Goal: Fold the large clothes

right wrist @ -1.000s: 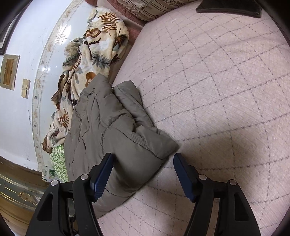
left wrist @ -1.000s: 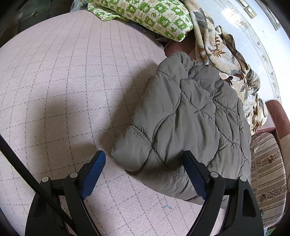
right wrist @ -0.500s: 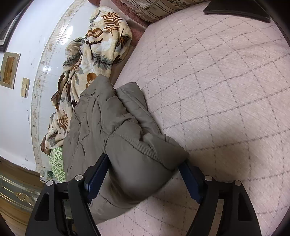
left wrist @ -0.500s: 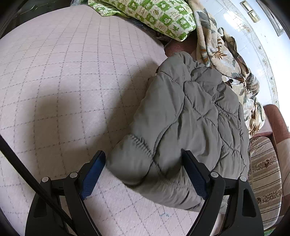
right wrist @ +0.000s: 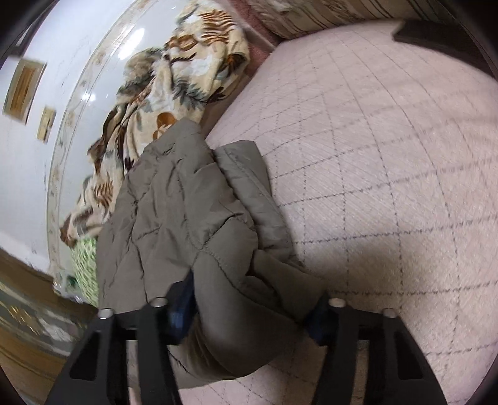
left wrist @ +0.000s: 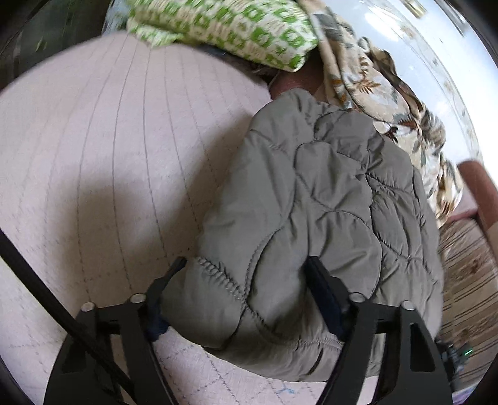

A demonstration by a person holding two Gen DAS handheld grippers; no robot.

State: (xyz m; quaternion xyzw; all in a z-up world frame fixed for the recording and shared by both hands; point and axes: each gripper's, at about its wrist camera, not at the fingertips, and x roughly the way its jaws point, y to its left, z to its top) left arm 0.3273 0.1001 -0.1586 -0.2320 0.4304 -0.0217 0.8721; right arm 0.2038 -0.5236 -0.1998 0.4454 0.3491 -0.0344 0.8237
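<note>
Your folded grey quilted jacket (left wrist: pixel 314 199) lies on the pink quilted bedspread (left wrist: pixel 102 149), its far end against the floral blanket (left wrist: pixel 370 78) by the wall.

Your left gripper (left wrist: pixel 246 280) has a near corner of the jacket between its 2 fingers (left wrist: pixel 323 289); the jaws are closing and the padding bulges between them, both pads pressed into the fabric. Your right gripper (right wrist: pixel 252 299) has the other near corner, and its jaws are closing too, with the cloth bunched tight between the pads at a narrower gap than the left.

From the left wrist view you see the green-and-white patterned pillow (left wrist: pixel 230 28) far off at the top, a striped cushion (left wrist: pixel 467 280) on the right, and the jacket's stitched hem along the near edge. From the right wrist view you see instead the white wall (right wrist: pixel 40 131) with 2 small framed plates on the far left, and a wide bare stretch of bedspread to the right of the jacket. The pillow shows there only as a green sliver behind the jacket.
</note>
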